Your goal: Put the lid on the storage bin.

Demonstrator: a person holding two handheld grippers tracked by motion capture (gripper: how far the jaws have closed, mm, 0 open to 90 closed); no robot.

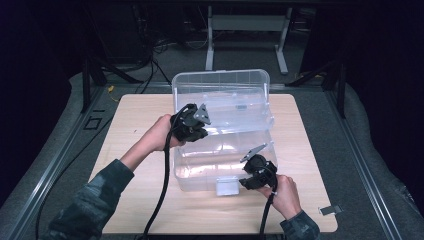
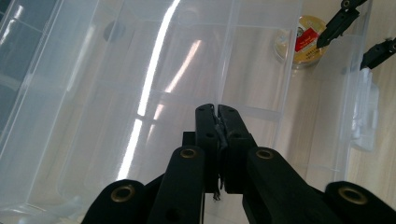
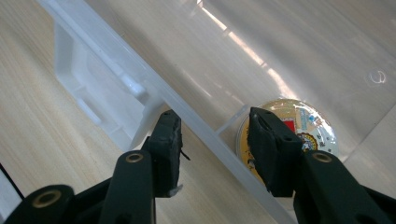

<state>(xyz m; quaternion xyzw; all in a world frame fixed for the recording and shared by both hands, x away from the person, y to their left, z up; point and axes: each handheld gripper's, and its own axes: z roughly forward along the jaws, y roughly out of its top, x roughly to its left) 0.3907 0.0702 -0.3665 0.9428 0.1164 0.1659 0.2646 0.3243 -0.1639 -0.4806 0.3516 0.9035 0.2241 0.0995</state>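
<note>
Clear plastic box (image 1: 222,130) sits open mid-table (image 1: 150,200). My left gripper (image 2: 218,112) hangs over its upper tray, jaws pressed together on nothing. My right gripper (image 3: 212,135) straddles the front wall, jaws wide; the round yellow tin (image 3: 303,128) lies just inside, beside one jaw.

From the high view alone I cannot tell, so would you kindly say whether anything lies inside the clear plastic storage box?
Observer: Yes, a round gold tin with a red label lies inside the clear plastic storage box, near its front wall.
Operator: Thank you; how do the right gripper's jaws stand?
Observer: The right gripper is open, astride that wall: one jaw outside the box, the other inside by the tin.
</note>
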